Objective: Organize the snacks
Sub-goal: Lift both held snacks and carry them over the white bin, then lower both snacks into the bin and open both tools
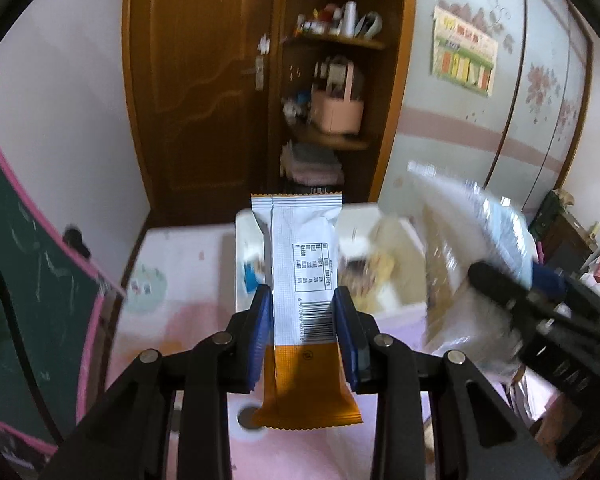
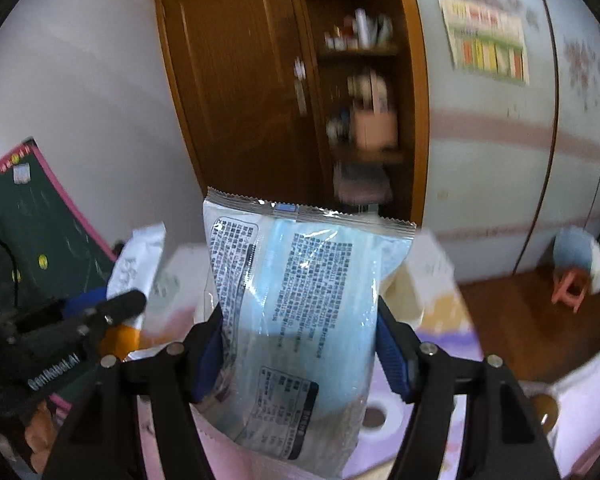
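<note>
While the left gripper (image 1: 302, 312) clamps a narrow white-and-orange foil snack packet (image 1: 302, 280), barcode and printed table facing the camera, above the white plastic bin (image 1: 364, 220), the right gripper (image 2: 300, 344) grips a clear blue-tinted snack bag (image 2: 296, 320); its dense print is unreadable

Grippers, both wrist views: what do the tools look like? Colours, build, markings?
Both alike. The left tool and right tool are black linkage frames with silver round pivot pins and blue ribbed fingertip pads. White lettering, too blurred to read, marks the left tool's side in the right wrist view.
</note>
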Demonstrator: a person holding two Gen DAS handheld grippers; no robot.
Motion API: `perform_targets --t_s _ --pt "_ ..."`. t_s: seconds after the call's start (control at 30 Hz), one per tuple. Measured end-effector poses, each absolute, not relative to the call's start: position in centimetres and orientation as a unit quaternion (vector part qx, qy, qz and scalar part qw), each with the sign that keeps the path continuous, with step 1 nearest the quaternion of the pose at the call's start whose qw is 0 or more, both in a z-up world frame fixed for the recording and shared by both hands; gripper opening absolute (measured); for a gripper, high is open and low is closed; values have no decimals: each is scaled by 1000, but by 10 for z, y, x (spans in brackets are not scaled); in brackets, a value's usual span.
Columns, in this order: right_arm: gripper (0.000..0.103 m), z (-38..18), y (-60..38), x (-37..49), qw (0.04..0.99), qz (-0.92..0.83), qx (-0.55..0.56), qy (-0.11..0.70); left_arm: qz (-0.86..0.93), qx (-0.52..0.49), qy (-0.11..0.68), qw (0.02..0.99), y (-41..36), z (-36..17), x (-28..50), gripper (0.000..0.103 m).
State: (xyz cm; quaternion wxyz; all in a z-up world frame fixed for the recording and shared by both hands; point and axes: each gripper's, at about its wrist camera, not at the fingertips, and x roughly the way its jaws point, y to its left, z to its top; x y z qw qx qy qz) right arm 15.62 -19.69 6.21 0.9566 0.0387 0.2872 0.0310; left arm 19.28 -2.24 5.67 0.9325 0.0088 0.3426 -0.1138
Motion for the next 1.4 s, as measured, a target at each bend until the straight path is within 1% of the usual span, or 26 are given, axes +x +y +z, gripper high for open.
perform_targets --t_s 0.1,0.23,0.4,0.5,0.6,0.93,1.03,1.07,1.1,1.13,1.17,1.2,1.23,1.3,1.4 --pt "67 105 -200 166 968 28 29 246 -112 23 325 939 -29 83 202 30" --pt "67 142 -199 184 978 14 2 207 -113 34 307 944 -39 114 219 30" --pt "67 160 -199 215 979 6 -11 203 -98 56 287 951 -51 141 248 30" --pt "67 159 -198 235 976 1 -16 216 -94 63 287 951 -58 149 265 30" --pt "68 150 -197 254 972 0 -17 233 -95 68 295 948 -65 146 285 30" --pt "69 97 -203 316 949 -2 0 316 -94 70 349 930 -77 90 342 31" --pt "70 79 -204 332 940 0 9 340 -84 76 360 926 -77 71 358 32" --pt "73 72 -206 338 938 4 16 346 -82 76 362 925 -77 66 362 34" --pt "73 66 -206 342 935 5 24 354 -82 76 367 924 -77 60 369 41" --pt "74 61 -206 345 932 7 31 360 -81 75 371 922 -77 55 375 64" --pt "76 57 -206 348 931 11 37 362 -78 72 374 921 -75 50 379 77" --pt "80 54 -205 349 932 11 37 360 -71 68 373 922 -72 46 381 92" --pt "84 53 -204 349 934 6 33 355 -66 64 368 925 -69 43 382 92" --pt "95 53 -200 346 939 1 20 343 -64 61 370 925 -67 37 385 92" --pt "97 53 -196 341 942 3 5 336 -64 62 377 922 -63 29 386 92"
